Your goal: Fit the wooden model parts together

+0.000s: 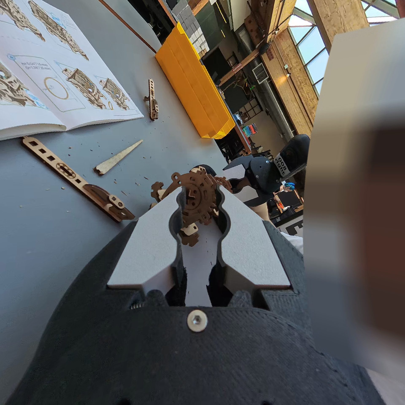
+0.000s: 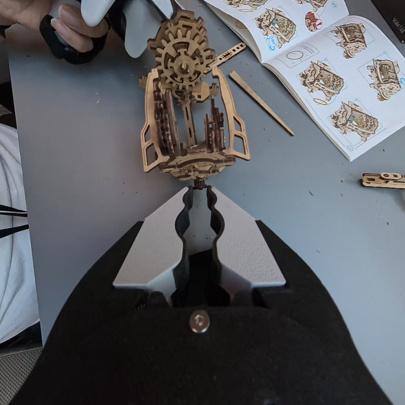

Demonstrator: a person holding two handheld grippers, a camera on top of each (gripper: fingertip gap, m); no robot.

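Observation:
A partly built wooden model (image 2: 192, 122) hangs in the air above the grey table (image 2: 76, 131). It has two curved side frames, inner gear stacks and a large gear wheel (image 2: 183, 63) at its far end. My right gripper (image 2: 199, 188) is shut on a small peg under the model's base plate. My left gripper (image 1: 200, 190) is shut on the gear end of the model (image 1: 197, 199). Its white fingers (image 2: 135, 39) show at the top of the right wrist view. The right gripper (image 1: 238, 175) also shows beyond the model in the left wrist view.
An open instruction booklet (image 1: 54, 76) (image 2: 328, 65) lies on the table. Near it lie a long holed wooden strip (image 1: 72, 175), a pointed wooden wedge (image 1: 118, 157) (image 2: 260, 103) and a small wooden sub-assembly (image 1: 152, 100) (image 2: 383, 180). A yellow bin (image 1: 192, 83) stands at the table edge. A person's hand (image 2: 43, 17) holds the left gripper. My hands' fingertips stand some 12 cm from each other. The right tips stand about 15 cm off the small wooden sub-assembly (image 2: 383, 180). Look for it in the left wrist view (image 1: 155, 111) too.

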